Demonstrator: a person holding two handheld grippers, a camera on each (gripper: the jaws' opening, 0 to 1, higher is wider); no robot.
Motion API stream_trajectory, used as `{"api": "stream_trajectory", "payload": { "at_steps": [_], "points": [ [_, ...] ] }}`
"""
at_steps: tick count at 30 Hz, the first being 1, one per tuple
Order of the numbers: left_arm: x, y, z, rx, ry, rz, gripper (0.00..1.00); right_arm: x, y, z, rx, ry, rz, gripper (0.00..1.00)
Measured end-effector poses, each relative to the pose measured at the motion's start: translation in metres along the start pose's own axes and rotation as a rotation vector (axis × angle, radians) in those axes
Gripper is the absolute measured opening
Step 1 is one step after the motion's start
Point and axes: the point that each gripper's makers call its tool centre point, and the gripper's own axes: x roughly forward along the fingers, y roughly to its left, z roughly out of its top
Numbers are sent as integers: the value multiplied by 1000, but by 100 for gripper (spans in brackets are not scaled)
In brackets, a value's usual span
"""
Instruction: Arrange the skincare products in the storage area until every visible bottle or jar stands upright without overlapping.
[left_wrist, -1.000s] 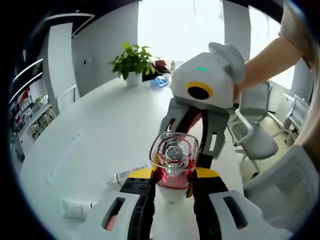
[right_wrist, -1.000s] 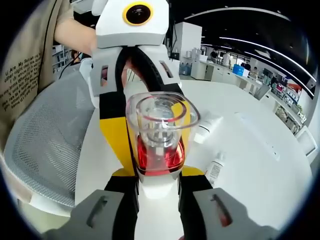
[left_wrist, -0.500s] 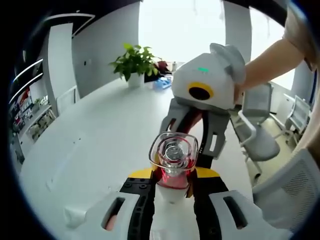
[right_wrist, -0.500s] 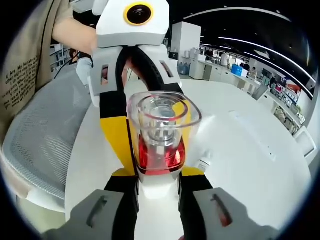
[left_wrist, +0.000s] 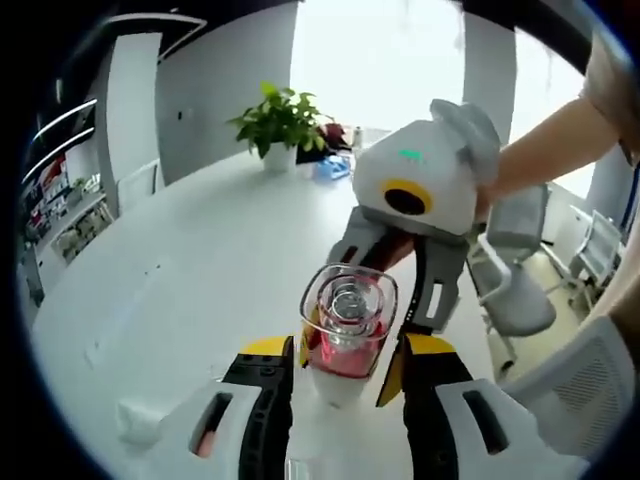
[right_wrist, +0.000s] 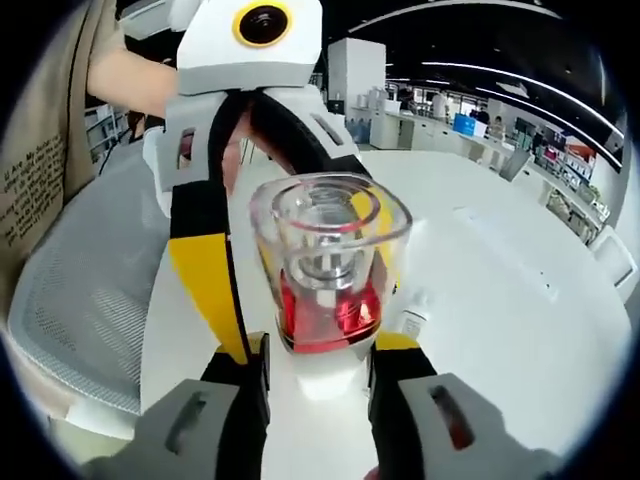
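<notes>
A bottle (left_wrist: 345, 305) with a clear cap, red liquid and a white base is held above the white table (left_wrist: 200, 260), between both grippers, which face each other. In the left gripper view my left gripper (left_wrist: 345, 352) has its yellow-tipped jaws standing a little off the white base on both sides, open. My right gripper (left_wrist: 388, 285) reaches in from the upper right. In the right gripper view my right gripper (right_wrist: 318, 350) is shut on the white base of the bottle (right_wrist: 330, 260). One yellow finger (right_wrist: 200, 270) of the left gripper stands apart from the glass.
A white tube (left_wrist: 135, 420) lies on the table near the lower left, and a small white bottle (right_wrist: 412, 322) lies behind the held one. A potted plant (left_wrist: 280, 120) stands at the table's far end. Office chairs (left_wrist: 520, 290) and a mesh chair (right_wrist: 80, 300) flank the table.
The left gripper's jaws have spread away from the bottle's base. The bottle looks larger and closer in the right gripper view. Both views have shifted slightly.
</notes>
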Motion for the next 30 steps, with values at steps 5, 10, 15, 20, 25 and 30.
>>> {"api": "stream_trajectory", "payload": {
  "at_steps": [5, 10, 15, 20, 25, 30],
  "points": [
    [-5, -4, -3, 6, 11, 3, 38, -3, -1, -3, 4, 25, -32, 46],
    [-13, -6, -4, -4, 8, 16, 41, -8, -4, -3, 36, 28, -80, 52],
    [-25, -3, -6, -53, -15, 64, 55, -11, 3, 3, 78, 6, -128, 60],
    [-42, -1, -11, -106, -31, 99, 59, -12, 12, 5, 112, 10, -174, 69],
    [-60, -2, -15, -148, -51, 131, 64, -17, 19, 5, 163, -2, -215, 77],
    [-78, -7, -24, -185, -58, 163, 67, -24, 29, 11, 204, -34, -241, 80]
  ]
}}
